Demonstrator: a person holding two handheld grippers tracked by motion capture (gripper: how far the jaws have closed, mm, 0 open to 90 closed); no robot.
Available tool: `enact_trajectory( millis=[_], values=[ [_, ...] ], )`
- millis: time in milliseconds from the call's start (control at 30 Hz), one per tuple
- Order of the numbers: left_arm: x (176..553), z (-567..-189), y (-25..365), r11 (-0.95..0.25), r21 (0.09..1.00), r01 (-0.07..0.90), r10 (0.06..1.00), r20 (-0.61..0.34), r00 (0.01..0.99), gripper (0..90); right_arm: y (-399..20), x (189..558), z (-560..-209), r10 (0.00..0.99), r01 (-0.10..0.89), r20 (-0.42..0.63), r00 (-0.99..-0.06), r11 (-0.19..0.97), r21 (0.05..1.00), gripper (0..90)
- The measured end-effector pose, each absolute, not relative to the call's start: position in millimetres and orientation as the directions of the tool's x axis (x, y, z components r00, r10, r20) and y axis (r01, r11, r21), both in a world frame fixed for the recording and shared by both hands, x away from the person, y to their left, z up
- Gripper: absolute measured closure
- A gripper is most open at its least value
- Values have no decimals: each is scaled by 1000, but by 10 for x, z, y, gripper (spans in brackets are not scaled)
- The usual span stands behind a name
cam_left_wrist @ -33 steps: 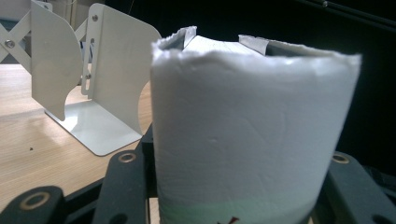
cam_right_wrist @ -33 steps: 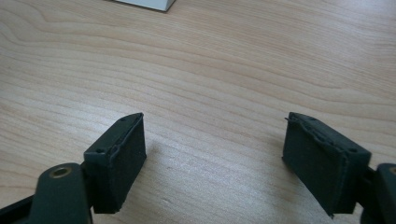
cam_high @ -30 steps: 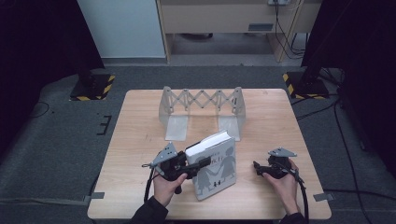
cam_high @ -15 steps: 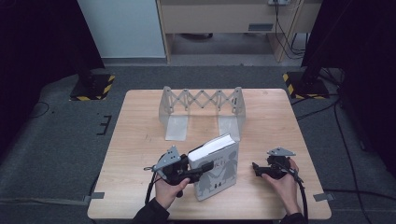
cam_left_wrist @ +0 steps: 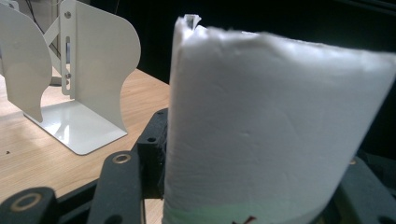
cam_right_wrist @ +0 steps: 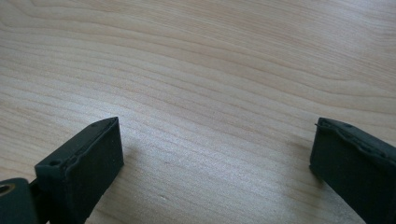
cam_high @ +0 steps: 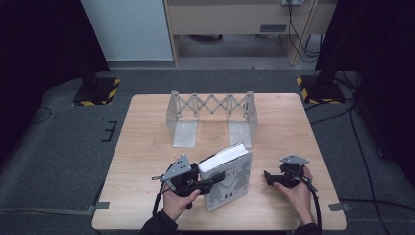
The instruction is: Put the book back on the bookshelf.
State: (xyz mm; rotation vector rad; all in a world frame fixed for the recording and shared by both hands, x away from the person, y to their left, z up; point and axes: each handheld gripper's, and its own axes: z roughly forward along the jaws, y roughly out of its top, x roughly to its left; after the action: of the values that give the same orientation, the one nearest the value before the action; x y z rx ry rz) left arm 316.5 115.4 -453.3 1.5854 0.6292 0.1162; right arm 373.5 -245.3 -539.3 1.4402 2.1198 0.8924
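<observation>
The book [cam_high: 227, 176] now stands tilted higher, clamped in the left gripper [cam_high: 208, 182]; the right gripper [cam_high: 270, 177], jaws just spread wide apart, rests empty, so shelving in the rack [cam_high: 211, 115] likely follows.

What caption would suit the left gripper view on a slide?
A thick white book stands between the left gripper's black jaws, with a white folding bookend rack waiting on the wooden table behind.
</observation>
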Motion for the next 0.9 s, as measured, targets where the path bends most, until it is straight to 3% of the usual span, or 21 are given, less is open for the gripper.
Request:
enact_trajectory(
  millis=[900],
  values=[
    [3170, -4119, 1028, -76, 958, 278, 483, -209, 850, 410, -2452, 3735, -5393, 928, 655, 9, -372, 256, 710, 30]
  ],
)
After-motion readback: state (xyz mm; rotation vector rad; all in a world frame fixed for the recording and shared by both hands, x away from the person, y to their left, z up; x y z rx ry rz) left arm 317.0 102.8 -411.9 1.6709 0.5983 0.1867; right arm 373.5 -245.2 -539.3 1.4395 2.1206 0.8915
